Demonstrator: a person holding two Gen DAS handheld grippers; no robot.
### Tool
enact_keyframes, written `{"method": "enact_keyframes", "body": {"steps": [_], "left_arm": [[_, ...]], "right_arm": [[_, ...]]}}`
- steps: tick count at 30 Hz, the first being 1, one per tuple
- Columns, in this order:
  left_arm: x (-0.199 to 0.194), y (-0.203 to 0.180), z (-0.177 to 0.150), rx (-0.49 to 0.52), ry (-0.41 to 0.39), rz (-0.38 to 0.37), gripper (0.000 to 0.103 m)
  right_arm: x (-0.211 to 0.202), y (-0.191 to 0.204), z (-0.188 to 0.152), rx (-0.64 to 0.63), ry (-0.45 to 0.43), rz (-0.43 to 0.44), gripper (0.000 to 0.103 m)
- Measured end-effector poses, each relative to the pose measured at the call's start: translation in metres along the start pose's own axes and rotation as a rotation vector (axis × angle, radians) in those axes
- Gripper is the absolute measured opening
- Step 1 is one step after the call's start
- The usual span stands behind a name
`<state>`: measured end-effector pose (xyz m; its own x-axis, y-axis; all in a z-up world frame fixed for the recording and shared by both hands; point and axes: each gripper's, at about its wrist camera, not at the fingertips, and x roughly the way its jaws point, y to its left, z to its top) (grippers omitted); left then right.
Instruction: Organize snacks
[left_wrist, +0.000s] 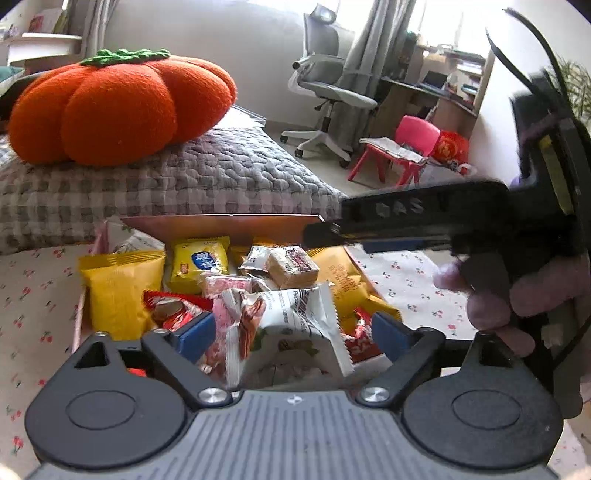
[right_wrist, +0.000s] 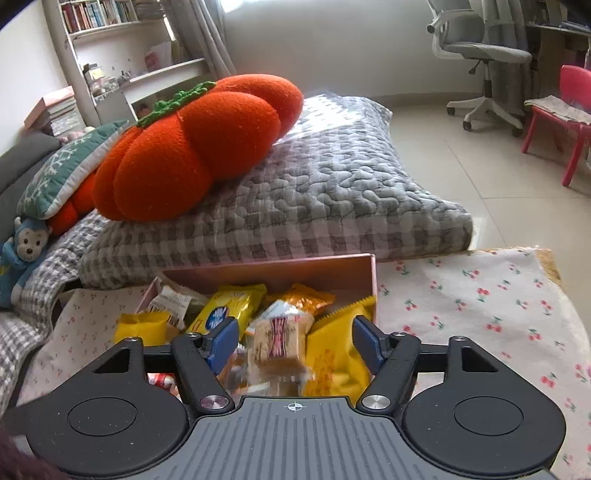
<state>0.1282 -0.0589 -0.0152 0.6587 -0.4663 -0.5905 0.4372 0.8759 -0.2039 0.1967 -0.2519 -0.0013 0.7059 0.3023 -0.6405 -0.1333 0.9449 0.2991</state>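
Both grippers hover wide over the box (right_wrist: 325, 267) of snacks at lower centre, the left gripper (left_wrist: 293, 334) around a white packet (left_wrist: 295, 314), the right gripper (right_wrist: 291, 343) around a biscuit (right_wrist: 277, 343), pads clear.

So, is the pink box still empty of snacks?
No, the pink box is piled with wrapped snacks, including a yellow packet.

A pink matt cardboard box (right_wrist: 332, 267) holds glossy, crinkled plastic snack wrappers: yellow foil-like packets (left_wrist: 118, 291) at nine o'clock, a white sachet (left_wrist: 295, 317) at centre. Beneath lies a thin cotton cloth printed with cherries (right_wrist: 480, 306). At twelve o'clock, a fuzzy orange fleece pumpkin cushion (left_wrist: 118, 107) sits on a grey puckered quilt (right_wrist: 332, 192).
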Motion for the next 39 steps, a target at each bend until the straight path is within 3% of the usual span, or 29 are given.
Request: {"method": "enact_keyframes", "body": {"steps": [3, 7, 18, 21, 26, 39], "left_arm": [[-0.022, -0.001, 0.0, 0.001, 0.013, 0.035, 0.097], [-0.046, 0.008, -0.003, -0.032, 0.05, 0.112, 0.102], [-0.098, 0.024, -0.039, -0.101, 0.192, 0.321, 0.103], [-0.108, 0.023, -0.046, -0.128, 0.197, 0.335, 0.103], [-0.115, 0.02, -0.059, -0.136, 0.196, 0.441, 0.103], [-0.131, 0.024, -0.067, -0.205, 0.198, 0.48, 0.103]], "right_arm": [[-0.019, 0.0, -0.009, -0.008, -0.009, -0.002, 0.083], [-0.043, 0.001, -0.03, -0.009, 0.007, 0.0, 0.087], [-0.092, 0.023, -0.095, -0.013, 0.08, -0.114, 0.095], [-0.103, 0.036, -0.105, -0.045, 0.099, -0.148, 0.096], [-0.118, 0.054, -0.124, -0.068, 0.087, -0.179, 0.1], [-0.116, 0.085, -0.15, -0.183, 0.11, -0.183, 0.1]]}}
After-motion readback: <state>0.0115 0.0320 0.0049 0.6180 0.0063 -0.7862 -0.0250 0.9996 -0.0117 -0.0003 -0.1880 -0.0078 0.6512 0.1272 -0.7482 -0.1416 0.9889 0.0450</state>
